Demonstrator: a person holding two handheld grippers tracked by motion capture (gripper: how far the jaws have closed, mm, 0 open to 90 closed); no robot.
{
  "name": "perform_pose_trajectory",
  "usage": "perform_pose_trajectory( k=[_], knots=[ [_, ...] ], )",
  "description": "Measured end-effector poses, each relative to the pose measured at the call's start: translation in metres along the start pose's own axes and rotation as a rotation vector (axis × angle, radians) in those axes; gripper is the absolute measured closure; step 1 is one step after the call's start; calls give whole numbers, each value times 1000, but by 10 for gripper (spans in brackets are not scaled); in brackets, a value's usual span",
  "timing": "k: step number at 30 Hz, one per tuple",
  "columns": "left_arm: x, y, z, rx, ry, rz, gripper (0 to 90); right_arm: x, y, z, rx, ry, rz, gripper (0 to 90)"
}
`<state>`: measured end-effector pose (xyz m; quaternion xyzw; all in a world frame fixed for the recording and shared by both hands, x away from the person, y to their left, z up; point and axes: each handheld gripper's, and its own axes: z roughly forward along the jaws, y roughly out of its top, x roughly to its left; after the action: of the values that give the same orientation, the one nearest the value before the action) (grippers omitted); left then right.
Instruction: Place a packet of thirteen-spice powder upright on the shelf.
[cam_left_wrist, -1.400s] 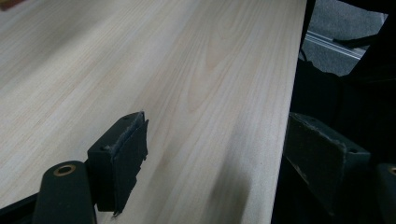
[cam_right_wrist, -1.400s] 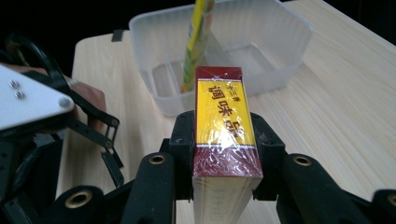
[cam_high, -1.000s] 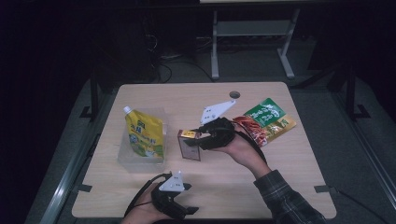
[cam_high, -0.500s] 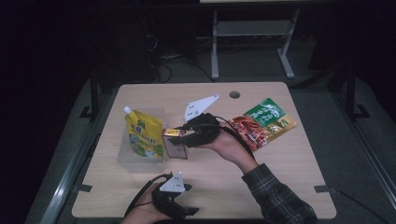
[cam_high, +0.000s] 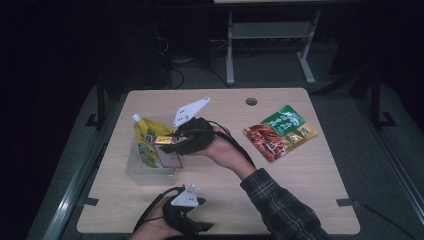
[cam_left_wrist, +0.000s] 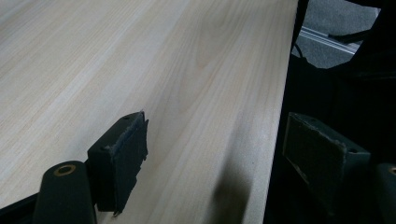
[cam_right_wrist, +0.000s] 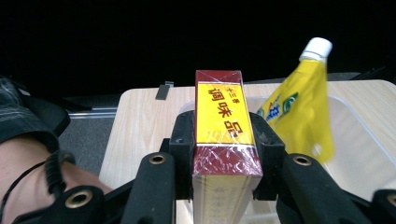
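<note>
The right claw (cam_right_wrist: 219, 154) is clamped on a red and yellow box (cam_right_wrist: 223, 135). Both black jaws press against the long sides of the box, which stands on edge between them with its yellow printed face turned toward the right gripper view's camera. In the high view, the right claw (cam_high: 167, 146) holds the box (cam_high: 167, 150) above the near right part of a clear plastic bin (cam_high: 131, 167). Whether the box touches the bin floor cannot be determined.

A yellow spout pouch (cam_right_wrist: 299, 105) with a white cap stands tilted just beside the box, inside the bin. In the high view, the pouch (cam_high: 146, 142) leans against the far left side of the bin, cap toward the far edge of the surface (cam_high: 310, 190).

The left claw (cam_left_wrist: 210, 154) rests low at the near edge of the surface. Its jaws stand apart with nothing between them; one pad lies over the wood and the other hangs past the edge. In the high view, the left claw (cam_high: 200, 227) sits near the person's left hand, well apart from the bin.

A red and green snack packet (cam_high: 281, 131) lies flat on the right half of the surface, well apart from both claws.
</note>
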<state>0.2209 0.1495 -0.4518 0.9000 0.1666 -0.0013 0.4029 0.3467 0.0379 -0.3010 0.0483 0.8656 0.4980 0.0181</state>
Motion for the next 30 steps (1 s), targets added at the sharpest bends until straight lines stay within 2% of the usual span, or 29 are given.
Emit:
perform_pose_trajectory(
  k=[5,7,8,11,12,13,14,17,23,25,28,30],
  knots=[
    [-1,0,0,7,-4,3,211,-1,2,19,3,3,-6,671],
    [-2,0,1,-6,-8,-15,211,-1,3,26,1,6,-4,671],
    [-1,0,0,14,-9,3,211,-1,2,30,-5,8,-2,671],
    [-1,0,0,17,-6,5,211,-2,2,39,-7,9,-6,671],
    [-3,-1,0,6,-9,-16,211,-1,2,42,-7,14,-1,672],
    [-2,-1,-1,21,-8,-3,211,-1,2,45,-9,12,-13,671],
    [-3,-1,0,6,-8,-21,211,0,1,47,-10,15,-8,671],
    [-4,-1,0,1,-10,-29,211,2,0,54,-10,21,-12,672],
    [-2,-1,-1,24,-10,-3,211,5,-4,67,-4,12,-22,672],
    [-3,-1,0,12,-11,-19,211,7,-5,71,-5,14,-20,671],
    [-2,0,-1,25,-7,0,211,9,-7,78,3,18,-24,671],
    [-3,-1,0,19,-9,-12,211,11,-9,83,17,19,-26,671]
  ],
)
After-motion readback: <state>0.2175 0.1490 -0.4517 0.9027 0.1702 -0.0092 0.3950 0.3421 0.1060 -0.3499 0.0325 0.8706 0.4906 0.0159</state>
